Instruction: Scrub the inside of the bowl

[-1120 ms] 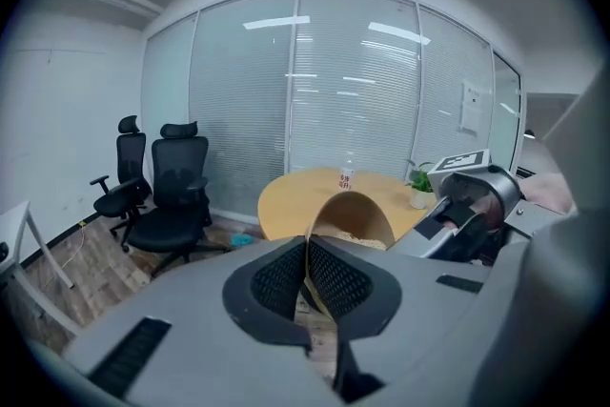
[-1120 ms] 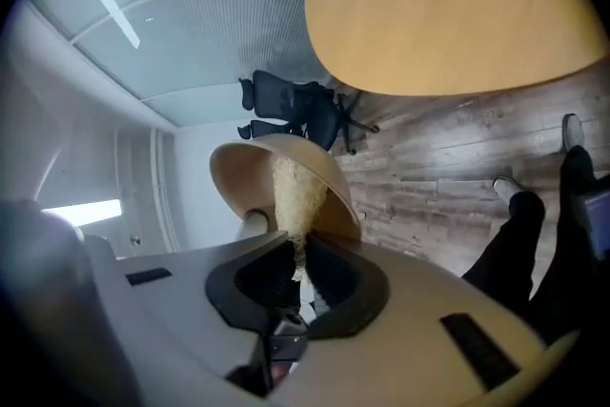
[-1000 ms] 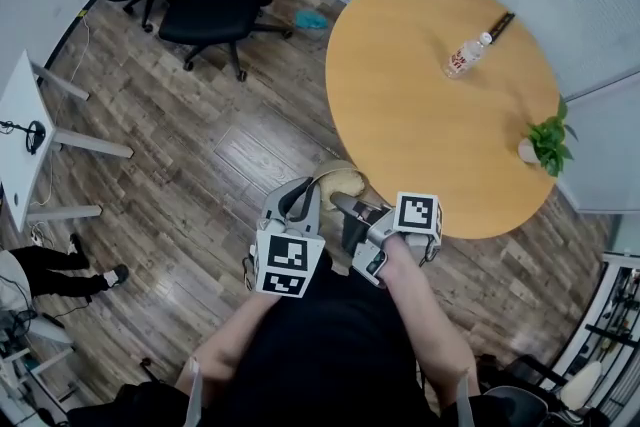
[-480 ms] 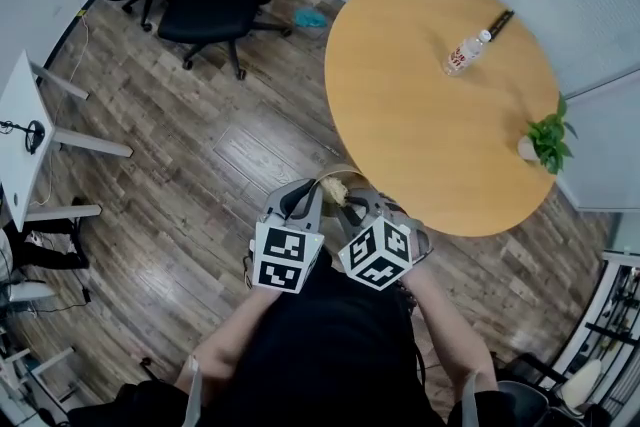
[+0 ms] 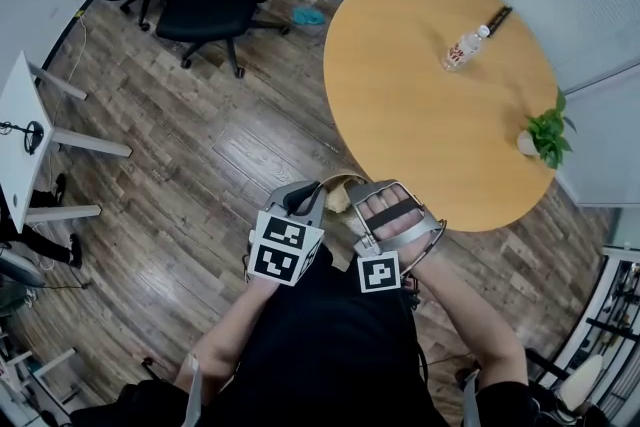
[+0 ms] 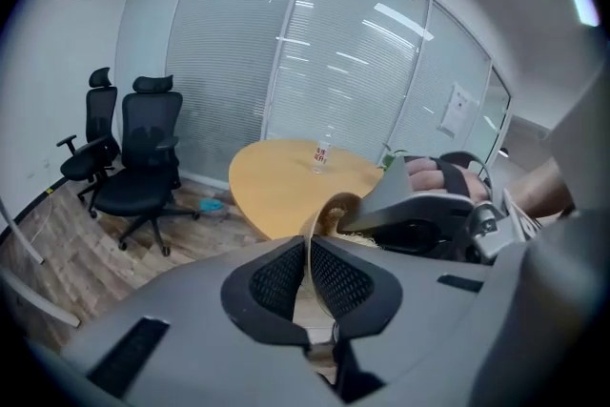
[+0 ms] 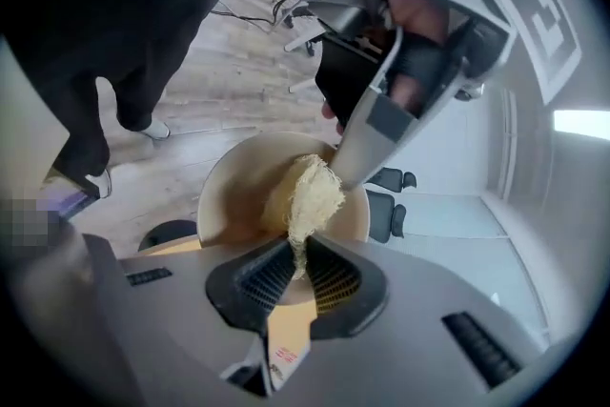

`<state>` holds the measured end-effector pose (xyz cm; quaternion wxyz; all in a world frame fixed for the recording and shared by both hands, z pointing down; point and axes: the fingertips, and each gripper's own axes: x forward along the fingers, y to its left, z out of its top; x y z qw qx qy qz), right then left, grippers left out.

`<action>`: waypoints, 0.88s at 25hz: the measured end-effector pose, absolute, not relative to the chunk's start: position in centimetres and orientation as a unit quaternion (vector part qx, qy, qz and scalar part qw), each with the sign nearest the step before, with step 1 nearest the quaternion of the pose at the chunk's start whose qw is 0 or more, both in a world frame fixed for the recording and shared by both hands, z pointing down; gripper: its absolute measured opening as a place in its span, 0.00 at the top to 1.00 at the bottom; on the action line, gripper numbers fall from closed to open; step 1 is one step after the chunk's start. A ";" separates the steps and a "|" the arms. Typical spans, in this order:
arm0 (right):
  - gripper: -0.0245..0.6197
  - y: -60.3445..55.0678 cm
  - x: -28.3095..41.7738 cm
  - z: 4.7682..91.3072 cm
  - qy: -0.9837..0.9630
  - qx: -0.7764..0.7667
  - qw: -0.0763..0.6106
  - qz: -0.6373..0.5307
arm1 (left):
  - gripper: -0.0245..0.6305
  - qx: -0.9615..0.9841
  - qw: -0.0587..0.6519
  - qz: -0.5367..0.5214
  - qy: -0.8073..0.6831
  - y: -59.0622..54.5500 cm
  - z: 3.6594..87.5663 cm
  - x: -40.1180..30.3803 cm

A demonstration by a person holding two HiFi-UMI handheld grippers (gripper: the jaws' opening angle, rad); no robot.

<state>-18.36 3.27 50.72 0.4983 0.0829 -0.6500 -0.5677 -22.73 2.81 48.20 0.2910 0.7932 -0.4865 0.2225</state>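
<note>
- While I am holding the bowl [image 7: 233, 191] up in the air over the wood floor [image 5: 200, 155], close in front of me and just short of the near edge of the round table [image 5: 430, 95], my left gripper [image 6: 307, 248] is pressing its jaws together on the thin rim. Nothing else is carrying it.
- My right gripper [image 7: 297, 257] is pinching a pale fibrous scrubber [image 7: 313, 195], and its tuft is sitting inside the bowl against the inner wall.
- I am judging the rim grip as the weak point. Any hard push from the scrubber is working as a lever on that small bite, so the bowl could pivot or slip out and drop to the floor.
- The pads are gripping only a narrow strand of the scrubber, so dragging it could pull it free.
- The left gripper's finger on the rim is sitting just beside the tuft, so a wide stroke could knock it.
- The bowl is lying tipped on its side, with its mouth facing my right gripper, to the right in the scene as far as I can tell. Being round it has no real long axis, and the line from mouth to base is running nearer level than upright.
</note>
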 end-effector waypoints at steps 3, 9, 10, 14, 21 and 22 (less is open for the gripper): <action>0.90 3.2 -17.8 50.8 -0.695 0.104 0.502 -0.504 | 0.92 0.794 0.315 0.194 -0.483 2.7 48.1 -22.5; 0.90 4.9 -15.1 52.3 -0.840 0.132 0.494 -0.182 | 0.92 0.778 0.332 0.169 -0.506 1.9 48.1 -20.7; 0.90 5.2 -14.6 52.3 -0.855 0.139 0.485 -0.123 | 0.92 0.777 0.331 0.170 -0.507 1.7 48.0 -20.1; 0.90 4.8 -11.9 52.0 -0.872 0.177 0.439 0.125 | 0.92 0.774 0.327 0.174 -0.514 0.8 47.6 -17.3; 0.90 3.8 -5.3 52.3 -0.846 0.180 0.349 0.360 | 0.92 0.765 0.343 0.205 -0.506 -1.0 49.2 -11.4; 0.90 3.7 -4.2 52.2 -0.845 0.180 0.334 0.378 | 0.92 0.762 0.351 0.210 -0.502 -1.1 49.7 -10.7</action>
